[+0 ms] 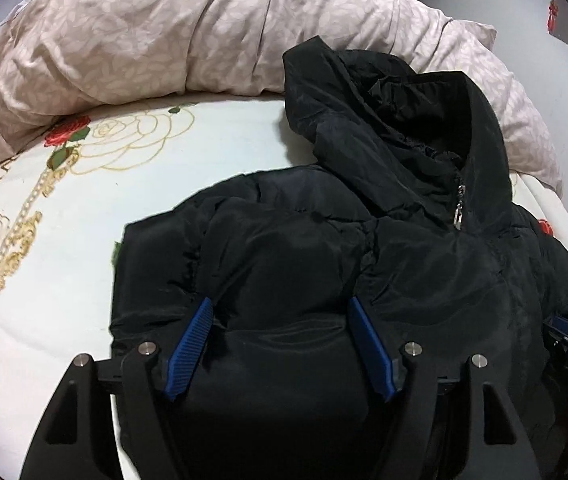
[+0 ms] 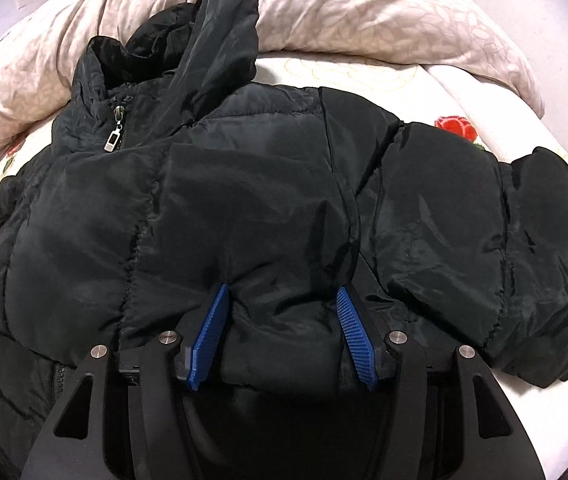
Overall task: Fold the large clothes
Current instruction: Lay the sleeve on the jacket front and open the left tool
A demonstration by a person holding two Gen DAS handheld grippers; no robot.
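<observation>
Hand-held grippers (image 1: pixel 280 308) (image 2: pixel 282 296) clamp puffy black jacket (image 2: pixel 264 168).

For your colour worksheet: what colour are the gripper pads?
Blue, ribbed pads, clearest in the right wrist view.

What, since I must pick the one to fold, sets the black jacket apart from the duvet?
The black jacket is shiny black; the duvet is pale pink, leaf-patterned. The jacket lies spread out with hood and zip; the duvet is bunched behind it. Both are padded, on the floral sheet.
</observation>
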